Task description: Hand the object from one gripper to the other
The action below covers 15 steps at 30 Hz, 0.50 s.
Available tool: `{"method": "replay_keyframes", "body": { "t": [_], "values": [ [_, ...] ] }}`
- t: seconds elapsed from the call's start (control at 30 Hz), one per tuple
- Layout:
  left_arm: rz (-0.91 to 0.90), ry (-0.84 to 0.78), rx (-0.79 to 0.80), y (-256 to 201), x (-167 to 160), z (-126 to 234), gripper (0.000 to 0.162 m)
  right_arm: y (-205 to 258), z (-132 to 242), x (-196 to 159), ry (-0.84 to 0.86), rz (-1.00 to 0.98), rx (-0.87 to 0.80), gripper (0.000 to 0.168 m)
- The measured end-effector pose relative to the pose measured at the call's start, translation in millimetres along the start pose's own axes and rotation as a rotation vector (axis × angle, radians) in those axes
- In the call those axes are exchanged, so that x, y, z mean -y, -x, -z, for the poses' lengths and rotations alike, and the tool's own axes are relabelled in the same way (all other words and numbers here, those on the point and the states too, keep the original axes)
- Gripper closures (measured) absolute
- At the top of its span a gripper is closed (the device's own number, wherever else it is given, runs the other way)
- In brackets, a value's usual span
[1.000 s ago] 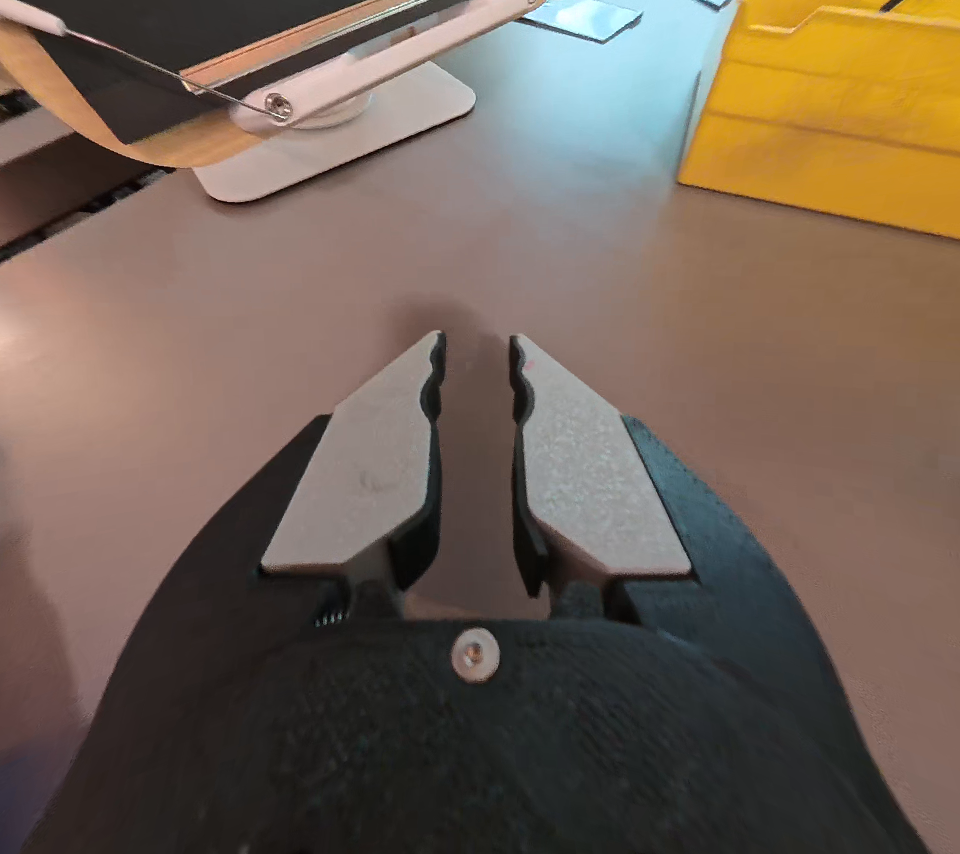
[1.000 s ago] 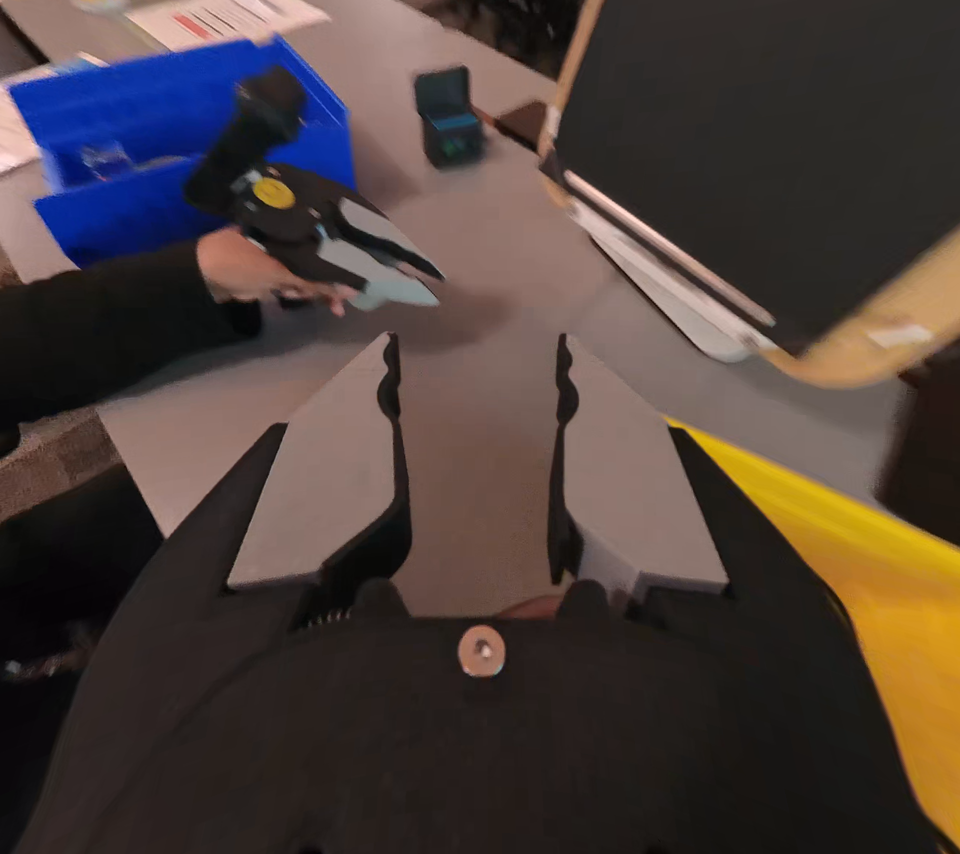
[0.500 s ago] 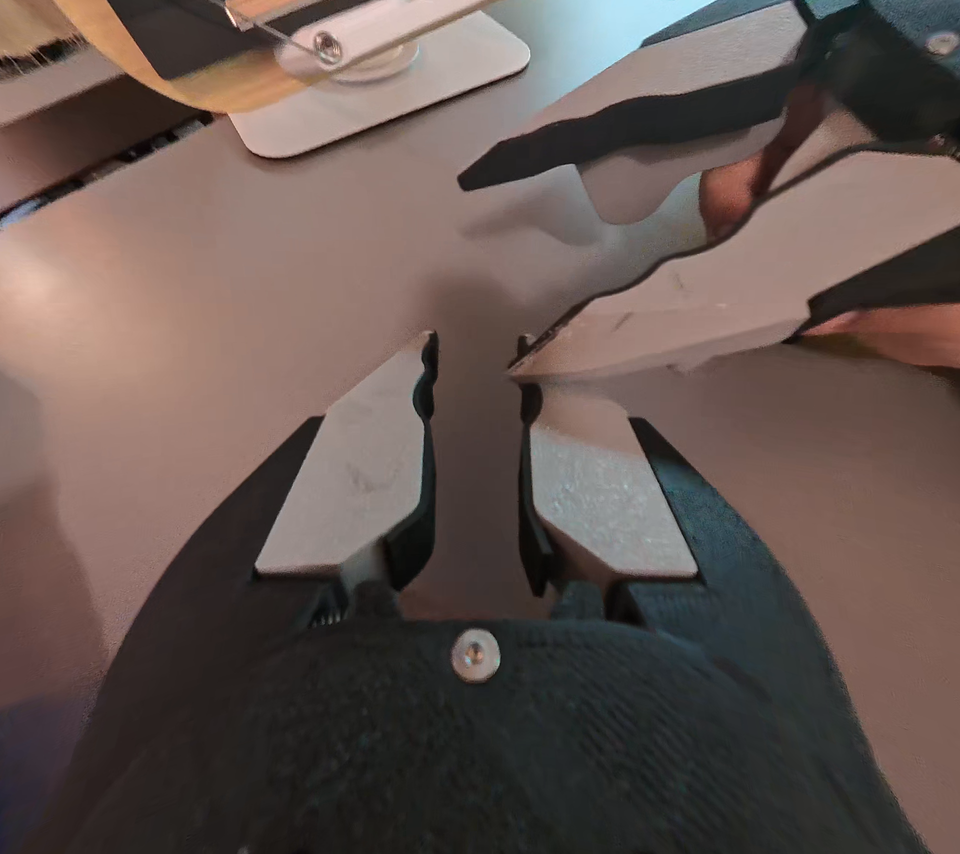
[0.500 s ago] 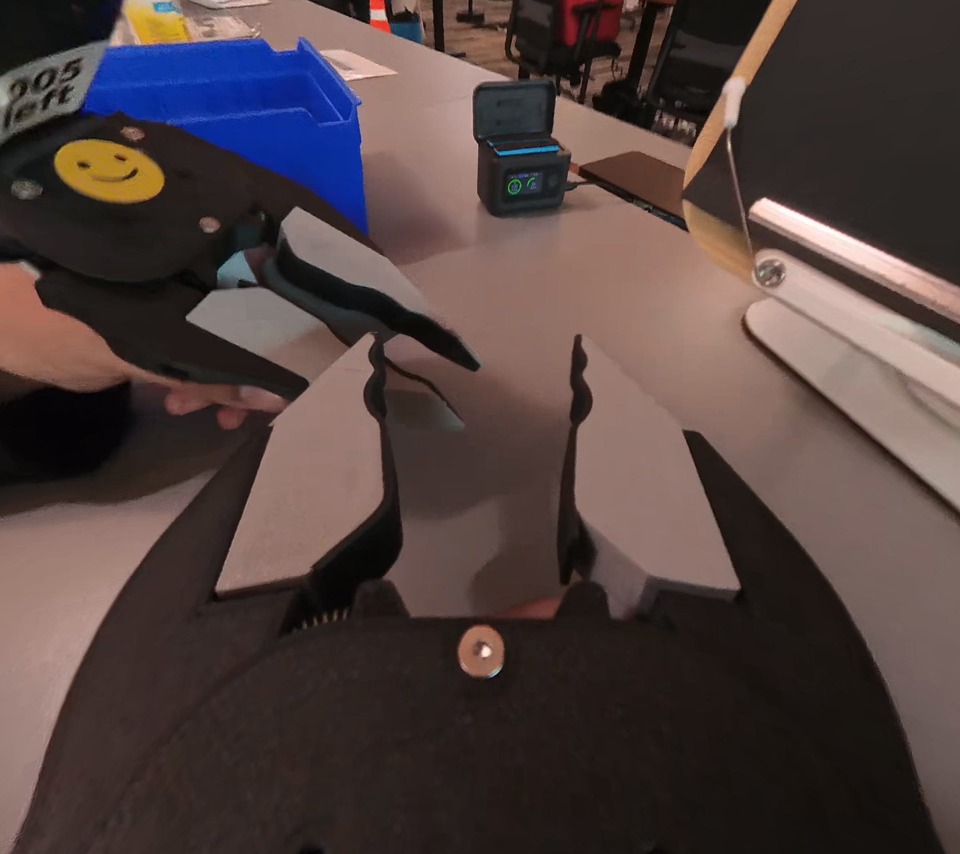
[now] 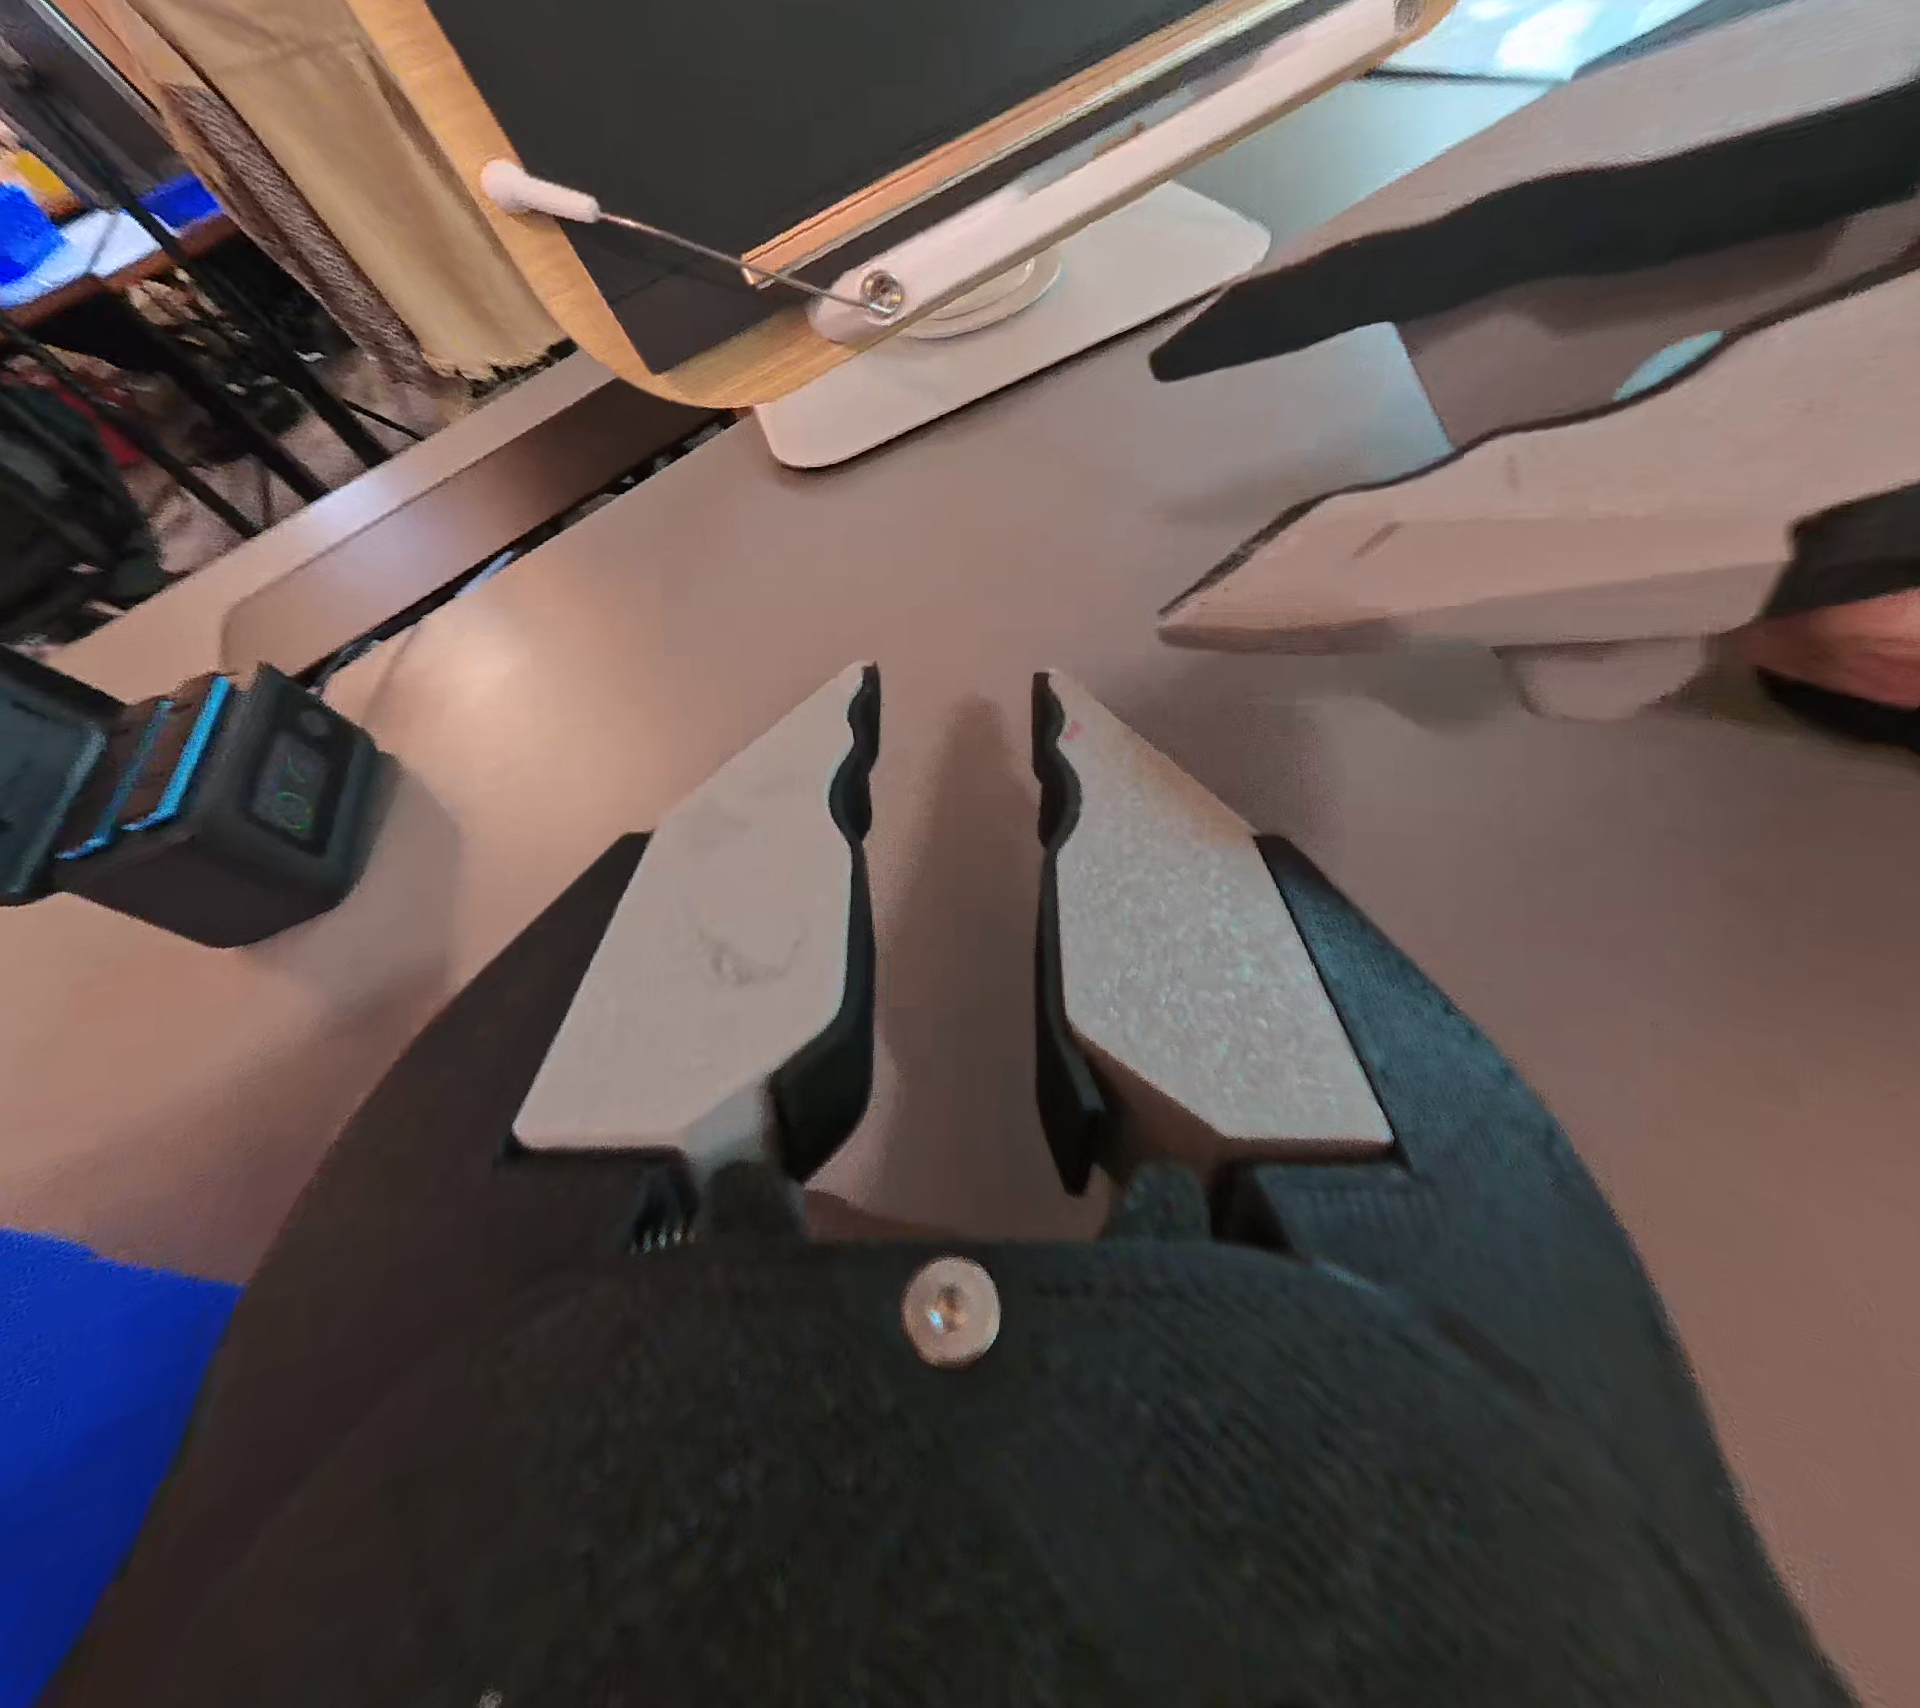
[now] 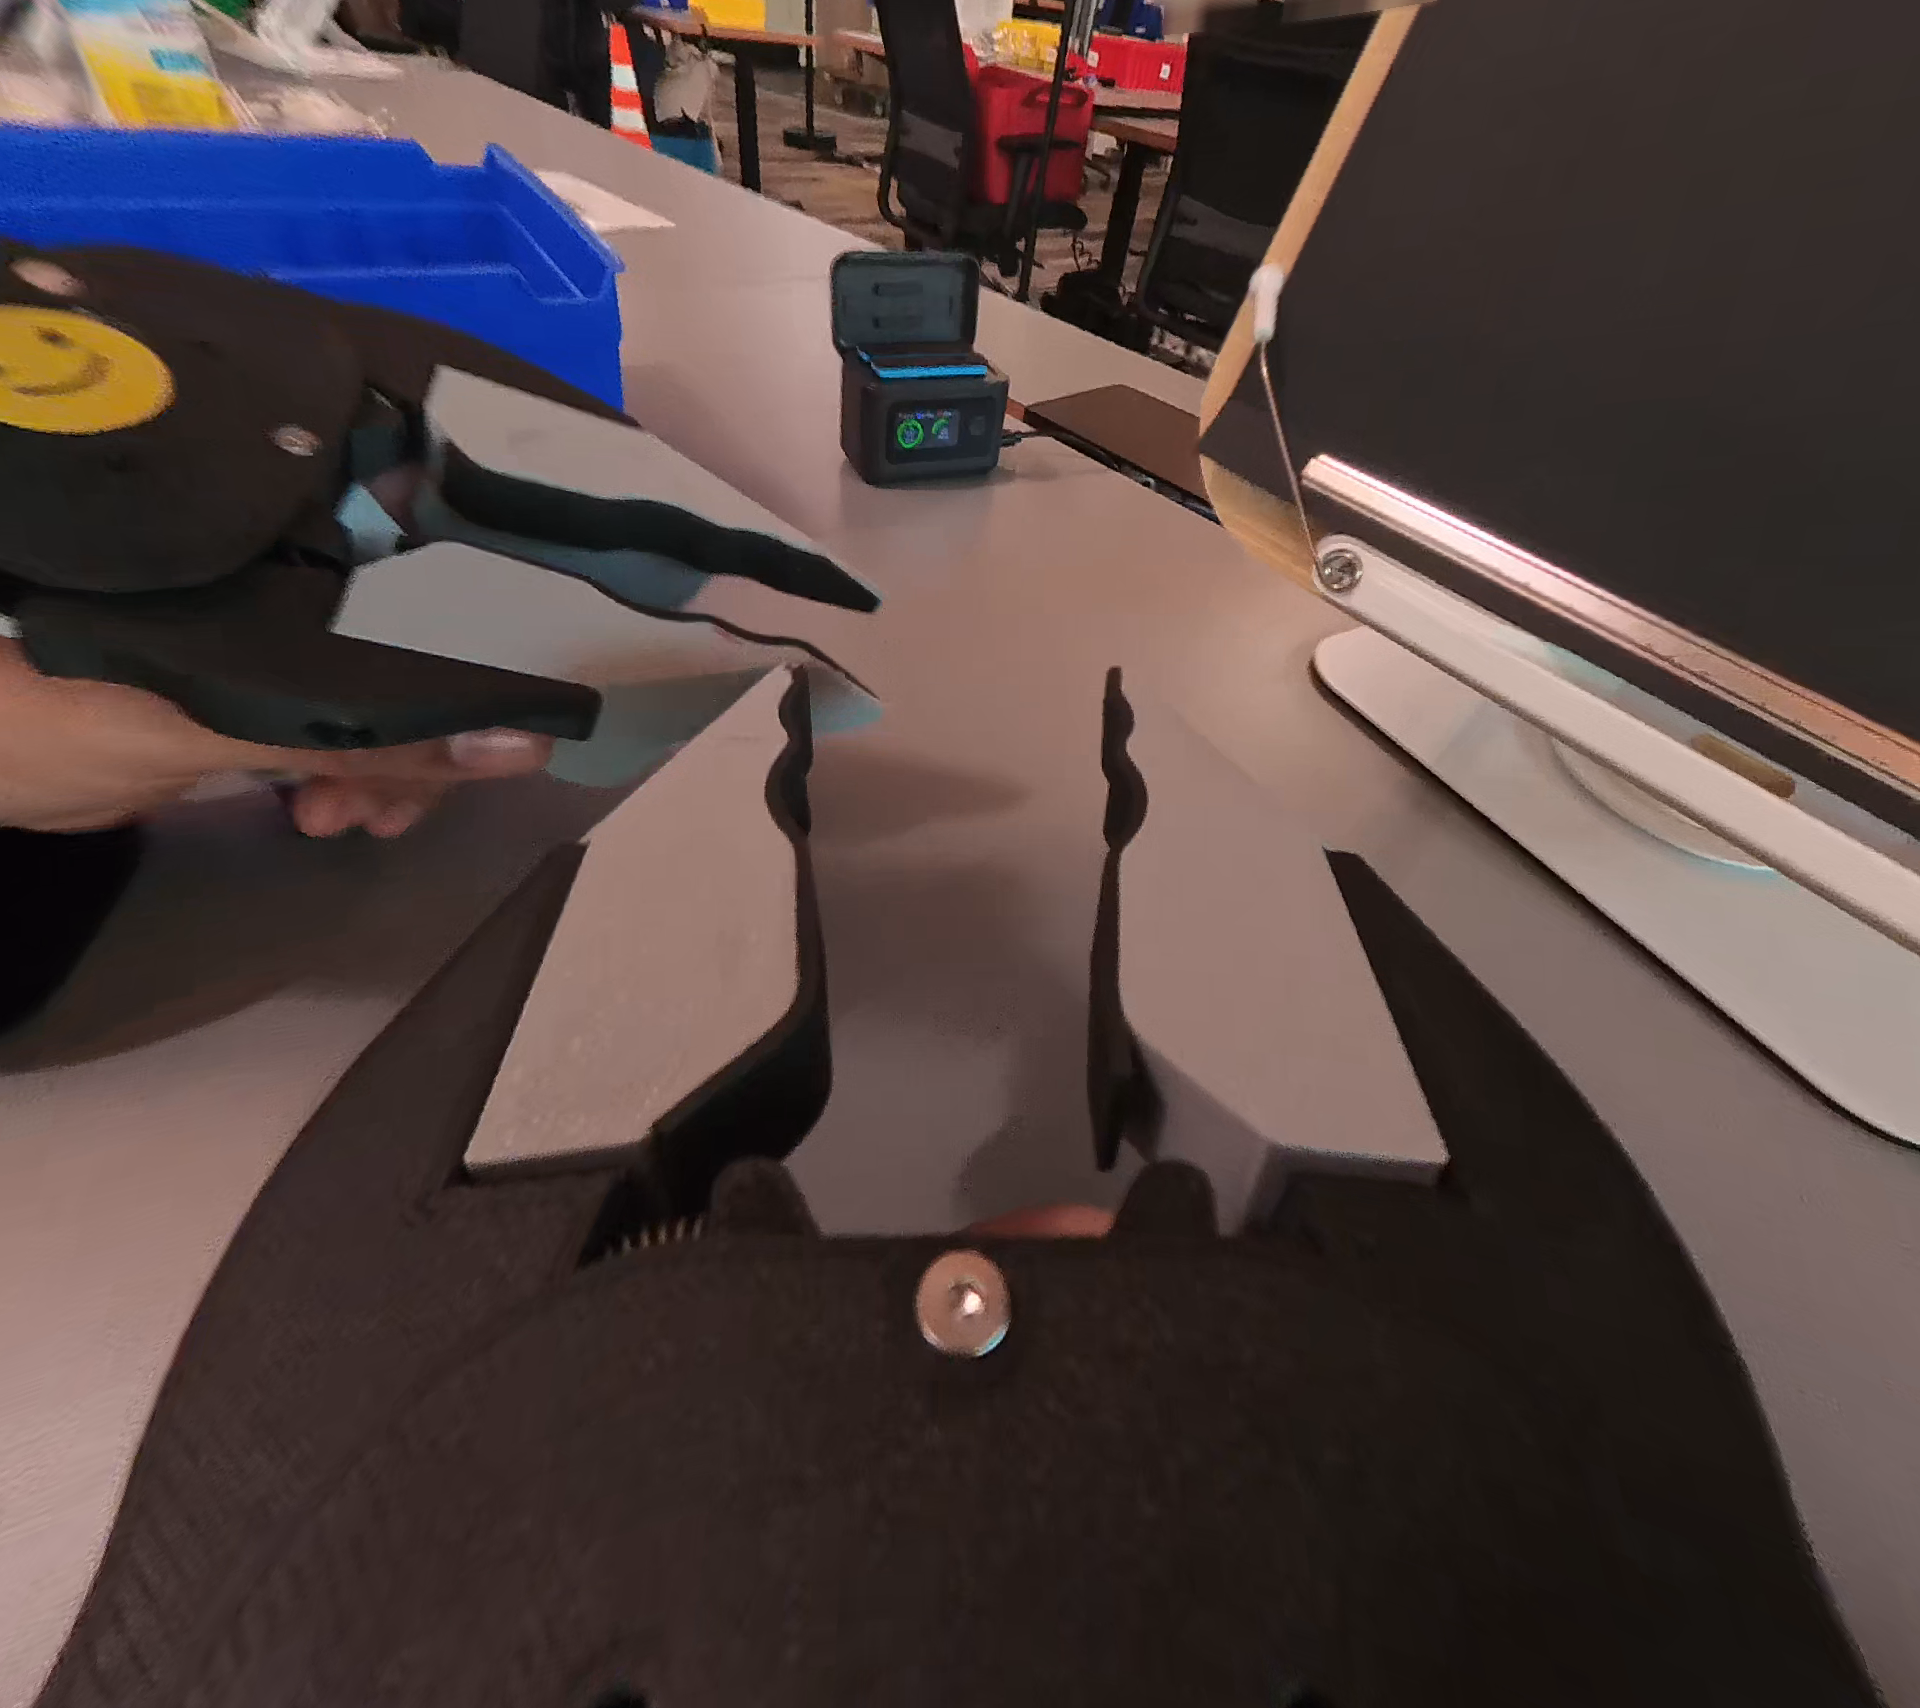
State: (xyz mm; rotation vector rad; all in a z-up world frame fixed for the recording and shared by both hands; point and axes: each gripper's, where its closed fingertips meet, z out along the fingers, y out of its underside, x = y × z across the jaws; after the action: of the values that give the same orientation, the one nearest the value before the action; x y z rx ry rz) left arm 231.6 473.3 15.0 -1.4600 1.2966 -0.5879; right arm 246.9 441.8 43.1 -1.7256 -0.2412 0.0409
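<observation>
Both black-bodied, grey-fingered grippers, left [image 5: 954, 692] & right [image 6: 951, 687], spread w/ nothing between them, tips near: risk is fingers clashing over grey tabletop [image 5: 1455, 879], no object seen

A grey-brown tabletop [image 6: 997, 578] is seen. A monitor base [image 6: 1621, 879] is set on it at three o'clock, a small black case [image 6: 920, 422] at twelve o'clock and a blue bin [image 6: 312, 224] at ten o'clock.
</observation>
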Motion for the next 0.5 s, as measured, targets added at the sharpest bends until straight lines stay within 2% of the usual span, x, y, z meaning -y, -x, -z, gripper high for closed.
{"method": "replay_keyframes", "body": {
  "t": [0.07,0.17,0.3,0.4,0.47,0.5],
  "values": [
    [-0.036,0.012,0.034,0.1,-2.6,5.6,0.135,0.9,-3.8,-6.4,0.035,0.034,-0.007,0.112],
    [0.022,0.023,0.056,-2.3,-11.0,19.9,0.135,17.4,-3.4,-7.2,0.024,-0.008,0.076,0.113],
    [0.038,-0.027,0.134,-1.5,-12.4,53.4,0.138,18.0,-1.4,-8.0,0.029,-0.004,0.067,0.109],
    [0.078,-0.033,0.110,-9.2,-16.9,72.8,0.138,18.0,-1.4,-8.7,0.031,-0.016,0.073,0.113],
    [0.100,-0.038,0.130,-3.2,-20.4,85.2,0.134,14.1,-2.7,-8.6,0.024,-0.058,0.075,0.124],
    [0.135,-0.028,0.114,-1.9,-22.5,91.6,0.130,10.4,-2.2,-6.9,0.010,-0.096,0.068,0.119]
  ]
}}
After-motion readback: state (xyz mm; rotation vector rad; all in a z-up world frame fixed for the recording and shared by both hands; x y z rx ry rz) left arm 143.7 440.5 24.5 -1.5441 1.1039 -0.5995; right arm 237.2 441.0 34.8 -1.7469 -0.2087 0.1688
